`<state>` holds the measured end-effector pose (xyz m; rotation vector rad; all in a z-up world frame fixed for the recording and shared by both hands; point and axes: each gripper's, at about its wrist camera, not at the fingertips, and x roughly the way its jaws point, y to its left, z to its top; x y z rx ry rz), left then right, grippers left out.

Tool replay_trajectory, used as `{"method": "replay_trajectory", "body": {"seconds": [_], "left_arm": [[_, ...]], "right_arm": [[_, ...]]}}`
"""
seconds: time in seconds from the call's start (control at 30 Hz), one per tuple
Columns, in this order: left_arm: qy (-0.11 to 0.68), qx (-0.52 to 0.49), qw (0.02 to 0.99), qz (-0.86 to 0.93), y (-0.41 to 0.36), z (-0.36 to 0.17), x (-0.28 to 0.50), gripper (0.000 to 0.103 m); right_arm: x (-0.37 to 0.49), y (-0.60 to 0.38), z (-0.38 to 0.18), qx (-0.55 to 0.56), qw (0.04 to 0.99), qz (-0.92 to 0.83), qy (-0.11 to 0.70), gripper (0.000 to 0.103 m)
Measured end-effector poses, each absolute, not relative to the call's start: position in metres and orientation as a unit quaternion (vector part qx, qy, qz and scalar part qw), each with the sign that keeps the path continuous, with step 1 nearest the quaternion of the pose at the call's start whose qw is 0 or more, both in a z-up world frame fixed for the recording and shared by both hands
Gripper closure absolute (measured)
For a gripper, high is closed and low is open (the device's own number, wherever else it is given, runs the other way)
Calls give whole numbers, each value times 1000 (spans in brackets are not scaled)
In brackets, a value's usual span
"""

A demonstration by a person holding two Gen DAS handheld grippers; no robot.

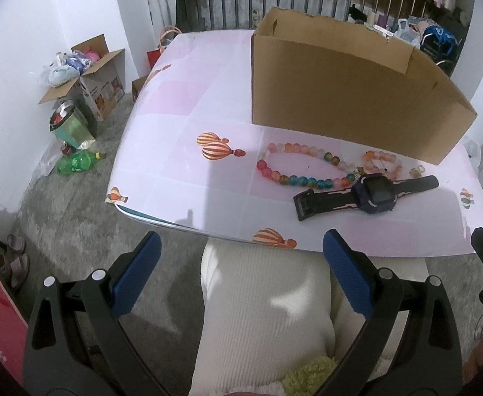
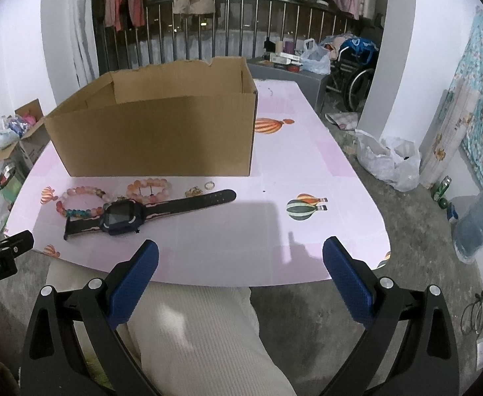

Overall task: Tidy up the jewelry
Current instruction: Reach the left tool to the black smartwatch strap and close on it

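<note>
An open cardboard box (image 1: 340, 85) stands on the pink table (image 1: 188, 171); it also shows in the right wrist view (image 2: 155, 138). In front of it lie a multicoloured bead bracelet (image 1: 294, 178) (image 2: 79, 211), a smaller pink bead bracelet (image 1: 385, 158) (image 2: 149, 184), a black and blue watch (image 1: 370, 194) (image 2: 125, 217), a small brooch (image 2: 193, 192) and a ring (image 2: 209, 184). My left gripper (image 1: 241, 241) is open and empty, off the table's near edge. My right gripper (image 2: 240, 247) is open and empty over the near edge.
A person's knees in white trousers (image 1: 261, 313) are under both grippers. Boxes and bags (image 1: 83, 76) and a green bottle (image 1: 76, 162) sit on the floor at left. A plastic bag (image 2: 390, 161) and a water jug (image 2: 475, 227) stand at right.
</note>
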<state>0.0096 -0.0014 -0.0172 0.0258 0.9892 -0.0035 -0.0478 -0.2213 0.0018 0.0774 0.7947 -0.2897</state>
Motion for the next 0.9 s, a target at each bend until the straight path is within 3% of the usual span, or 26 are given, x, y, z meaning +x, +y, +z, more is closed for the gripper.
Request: {"method": "replay_trajectory", "body": {"seconds": [0.47,0.7,0.9], "left_arm": [[487,11,873,-31,-3,-35,34,8],[454,-78,880,-119,9,-31,35,8],[447,-74,880,-142,1,-35,38,8]], "right_arm": [[-20,-235,-14,24,908,-128,399,6],[-4,-253,-17,57,915,-74,393,6],[16,-256,-20,81,909,-25,408,7]]}}
